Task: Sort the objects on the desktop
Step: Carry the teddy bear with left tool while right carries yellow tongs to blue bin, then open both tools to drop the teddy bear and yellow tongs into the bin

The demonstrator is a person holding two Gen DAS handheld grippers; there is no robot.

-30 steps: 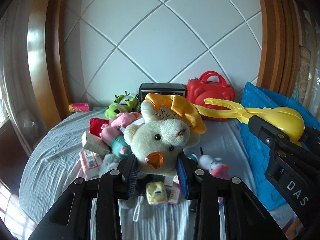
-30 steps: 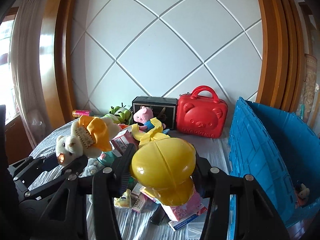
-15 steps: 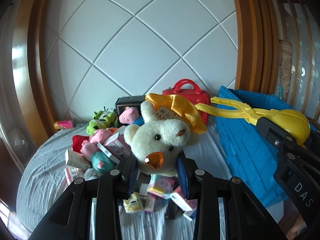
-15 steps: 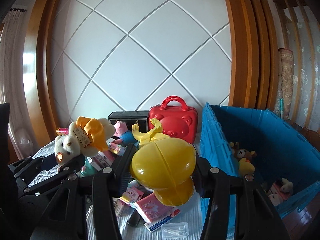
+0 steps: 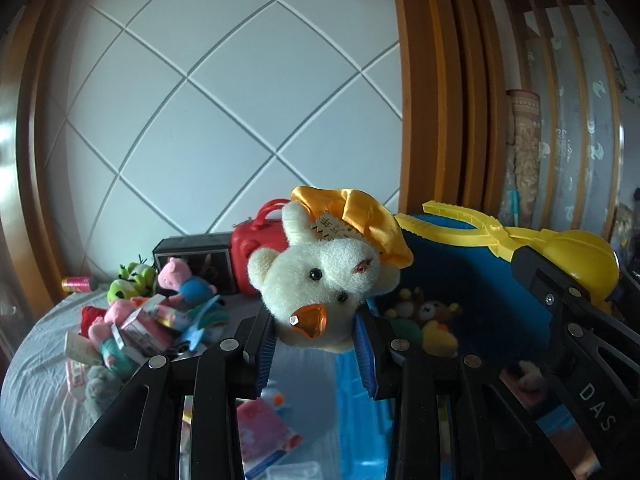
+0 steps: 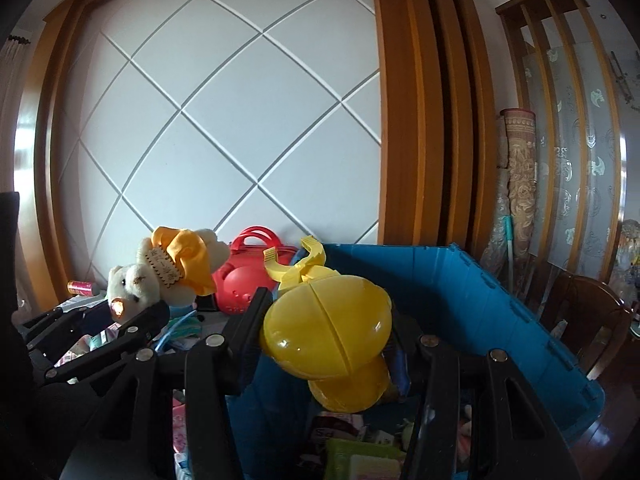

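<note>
Left wrist view: the scene has swung since a second ago. Then I faced the toy pile on the bench (image 5: 36,364); now the blue crate (image 5: 472,264) fills the right half with plush toys already lying in it. Both hands have carried their loads over toward the crate, so I'd judge this is the end of the transport leg, drop-off next

Left gripper (image 5: 316,354) clamped on the cream plush duck (image 5: 320,280) with the yellow satin hat, blue pads pressing its lower body from both sides, head sticking up above the fingers. It sits over the near crate wall, roughly at the bench/crate boundary, not clearly inside yet

Right gripper (image 6: 324,340) clamped on the round shell end of the yellow snowball-maker tongs (image 6: 326,328), handles pointing away toward the red bear suitcase (image 6: 240,284). Right wrist view shows the shell above the crate interior, boxes and packets below it

Leftover clutter on the bench: Peppa Pig plush (image 5: 182,280), green frog plush (image 5: 134,286), cartons. Still plenty to sort
</note>
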